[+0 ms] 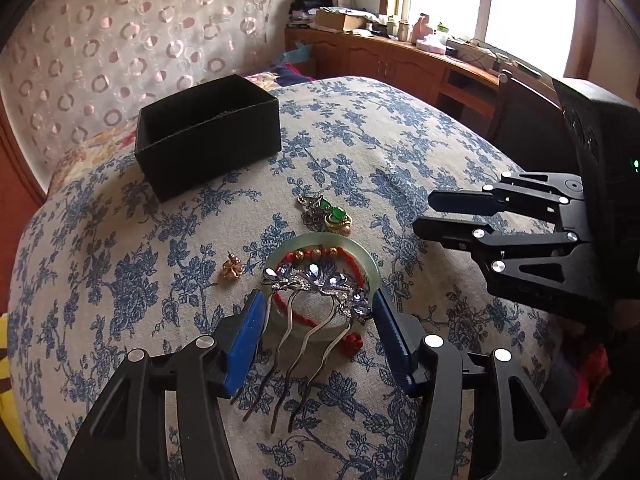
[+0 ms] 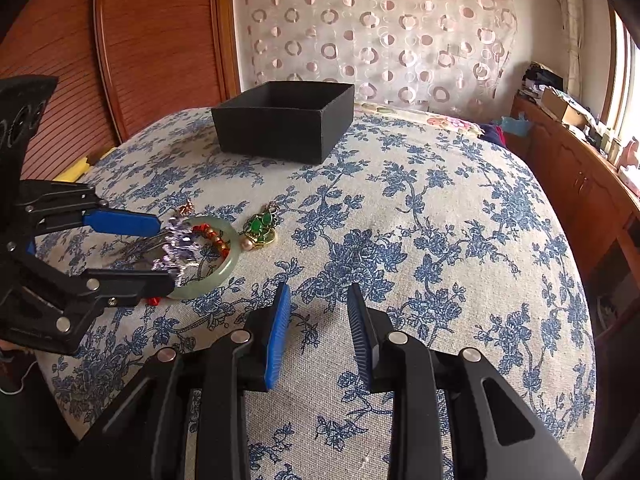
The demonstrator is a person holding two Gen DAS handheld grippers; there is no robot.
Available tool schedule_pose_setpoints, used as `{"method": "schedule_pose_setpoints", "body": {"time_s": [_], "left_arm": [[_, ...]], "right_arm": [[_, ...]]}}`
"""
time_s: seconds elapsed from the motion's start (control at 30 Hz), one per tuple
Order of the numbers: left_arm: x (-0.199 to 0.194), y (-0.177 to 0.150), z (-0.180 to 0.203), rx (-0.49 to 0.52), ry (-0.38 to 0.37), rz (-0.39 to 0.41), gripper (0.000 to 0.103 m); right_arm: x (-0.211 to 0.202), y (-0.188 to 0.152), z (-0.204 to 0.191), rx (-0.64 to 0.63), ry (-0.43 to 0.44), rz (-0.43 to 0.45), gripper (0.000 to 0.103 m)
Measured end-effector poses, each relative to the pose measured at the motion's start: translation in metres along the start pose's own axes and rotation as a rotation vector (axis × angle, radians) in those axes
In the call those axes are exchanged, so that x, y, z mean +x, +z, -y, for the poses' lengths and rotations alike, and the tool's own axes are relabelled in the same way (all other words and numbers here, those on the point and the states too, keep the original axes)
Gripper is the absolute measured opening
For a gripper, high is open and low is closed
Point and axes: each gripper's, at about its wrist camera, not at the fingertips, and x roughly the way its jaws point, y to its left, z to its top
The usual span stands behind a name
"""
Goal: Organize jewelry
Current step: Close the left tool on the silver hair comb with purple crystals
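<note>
Straddling: the left gripper (image 1: pixel 318 300), its jaws spread wide and gripping nothing, sits either side of the purple rhinestone hair comb with wavy metal prongs (image 1: pixel 316 280).
Landmark: the pale green jade bangle (image 1: pixel 370 256) lies on the blue-flowered cloth (image 1: pixel 400 140); everything below is placed from it.
Left of bangle: a small gold flower-shaped charm (image 1: pixel 233 269) lies apart, alone on the cloth.
On bangle: the comb's jewelled head rests across the ring, and a red cord bracelet with gold and red beads (image 1: pixel 316 255) lies partly inside it, partly under the comb.
Snag risk: closing here could catch the cord or the bangle along with the comb and drag the lot.
Slip risk: the thin prongs may slide between the blue pads; the hard bangle could be knocked off the cloth.
Beyond bangle: a green-stone gold pendant (image 1: pixel 328 216) lies just past the rim, and further off stands the open black cardboard box (image 1: pixel 208 136), the likely destination.
Right of bangle: the right gripper (image 2: pixel 319 300) hovers over bare cloth, jaws apart and empty, well clear.
</note>
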Motion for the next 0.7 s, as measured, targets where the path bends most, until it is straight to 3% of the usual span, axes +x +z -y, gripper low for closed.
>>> {"method": "schedule_pose_setpoints", "body": {"time_s": [0.3, 0.33, 0.37, 0.4, 0.6, 0.7], "left_arm": [[-0.013, -0.002, -0.008, -0.036, -0.012, 0.040, 0.052], [-0.013, -0.002, -0.008, -0.037, -0.016, 0.041, 0.040], [-0.013, -0.003, -0.008, -0.040, -0.031, 0.035, 0.019], [-0.012, -0.003, -0.009, -0.045, -0.016, 0.029, 0.017], [-0.012, -0.004, -0.016, -0.060, 0.004, 0.027, 0.017], [-0.017, -0.001, -0.019, -0.059, -0.008, 0.040, 0.031]], "right_arm": [[0.001, -0.001, 0.001, 0.002, 0.002, -0.005, 0.032], [0.002, -0.001, 0.001, 0.002, 0.003, -0.006, 0.032], [0.002, -0.001, 0.001, 0.002, 0.002, -0.009, 0.032], [0.003, -0.001, 0.001, 0.001, 0.001, -0.011, 0.032], [0.006, 0.000, -0.004, -0.020, -0.006, -0.025, 0.032], [0.005, 0.000, -0.004, -0.015, -0.005, -0.024, 0.032]]}}
